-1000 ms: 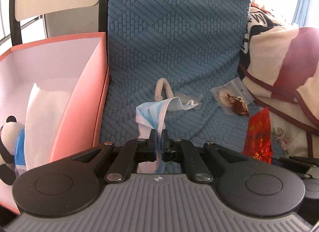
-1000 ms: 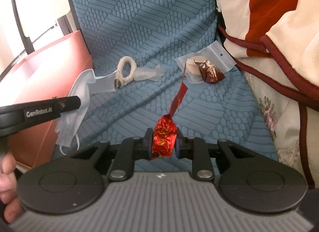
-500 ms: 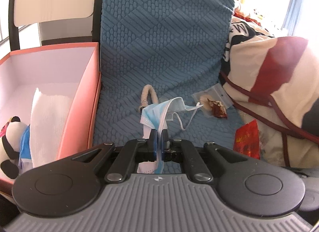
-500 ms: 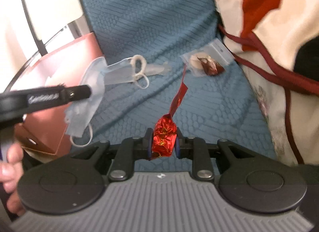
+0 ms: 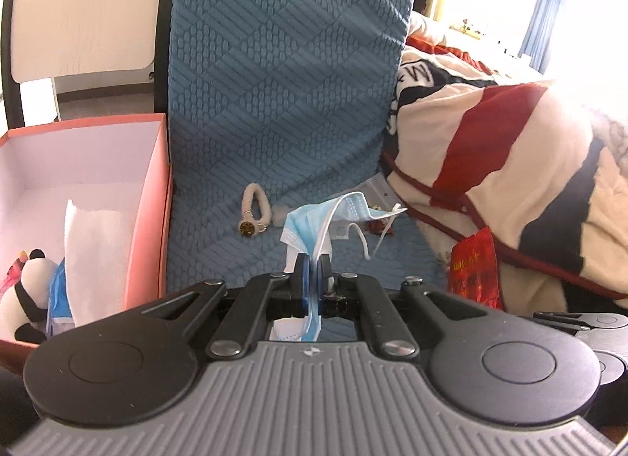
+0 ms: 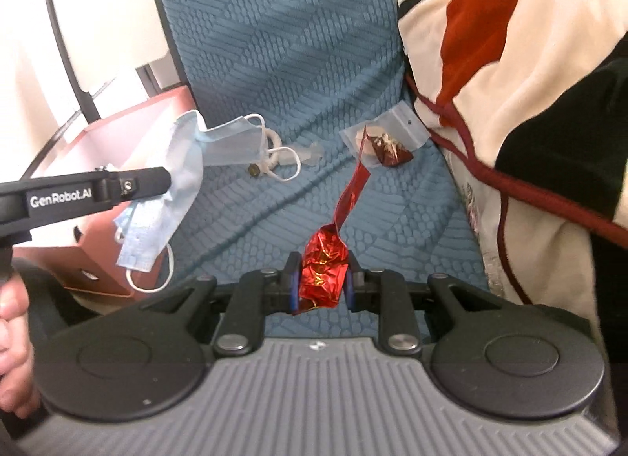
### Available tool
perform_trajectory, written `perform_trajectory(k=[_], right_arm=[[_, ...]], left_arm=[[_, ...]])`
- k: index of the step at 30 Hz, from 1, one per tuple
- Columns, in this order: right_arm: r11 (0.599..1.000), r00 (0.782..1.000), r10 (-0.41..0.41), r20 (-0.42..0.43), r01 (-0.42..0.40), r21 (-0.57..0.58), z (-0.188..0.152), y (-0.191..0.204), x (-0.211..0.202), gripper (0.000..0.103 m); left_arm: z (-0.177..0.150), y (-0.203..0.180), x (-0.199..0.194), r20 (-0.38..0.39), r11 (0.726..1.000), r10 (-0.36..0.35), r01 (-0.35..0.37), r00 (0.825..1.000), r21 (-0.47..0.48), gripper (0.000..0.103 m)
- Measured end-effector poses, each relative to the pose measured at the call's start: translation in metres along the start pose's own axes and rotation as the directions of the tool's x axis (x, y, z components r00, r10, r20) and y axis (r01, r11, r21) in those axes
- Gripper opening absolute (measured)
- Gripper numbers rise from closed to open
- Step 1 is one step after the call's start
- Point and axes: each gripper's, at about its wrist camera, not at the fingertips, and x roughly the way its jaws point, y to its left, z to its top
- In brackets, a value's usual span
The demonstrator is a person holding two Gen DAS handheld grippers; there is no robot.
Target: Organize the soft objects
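Both jaws clamped: left gripper (image 5: 313, 273) w/ face mask (image 5: 314, 220), right gripper (image 6: 320, 285) w/ red foil (image 6: 322, 275).

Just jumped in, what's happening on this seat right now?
A person is tidying soft things off the blue cushion with two handheld grippers. The left gripper is shut on a blue face mask, lifted beside the pink box, which already holds a panda toy and a white cloth. The right gripper is shut on a red foil wrapper. A hair tie and a clear packet lie on the cushion.
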Motion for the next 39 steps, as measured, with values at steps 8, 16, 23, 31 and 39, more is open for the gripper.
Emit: perform_trajectory(k=[8,16,23,31,39], right_arm=[[0.998,0.998,0.002,0.062,0.002,-0.058,0.007,0.013,-0.031,0.025],[0.996,0.997,0.02,0.071,-0.014,-0.085,0.006,0.034,-0.045,0.025],[0.991,0.995,0.055,0.082,-0.045,-0.129,0.004,0.063,-0.046,0.025],[0.974,0.989,0.124,0.08,-0.106,-0.2,0.009,0.099,-0.048,0.025],[0.942,0.97,0.237,0.061,-0.214,-0.258,0.013,0.142,-0.041,0.025]], left_arm=[[0.002,0.003,-0.03,0.012,0.998,-0.031,0.032,0.999,-0.045,0.005],[0.007,0.02,-0.057,0.005,0.999,-0.03,0.03,1.0,-0.04,0.005],[-0.003,0.034,-0.078,0.055,0.997,0.01,-0.005,0.998,-0.081,0.005],[-0.008,0.059,-0.103,0.066,0.991,0.047,-0.038,0.997,-0.125,0.005],[-0.007,0.104,-0.137,0.11,0.966,0.139,-0.111,0.984,-0.235,0.005]])
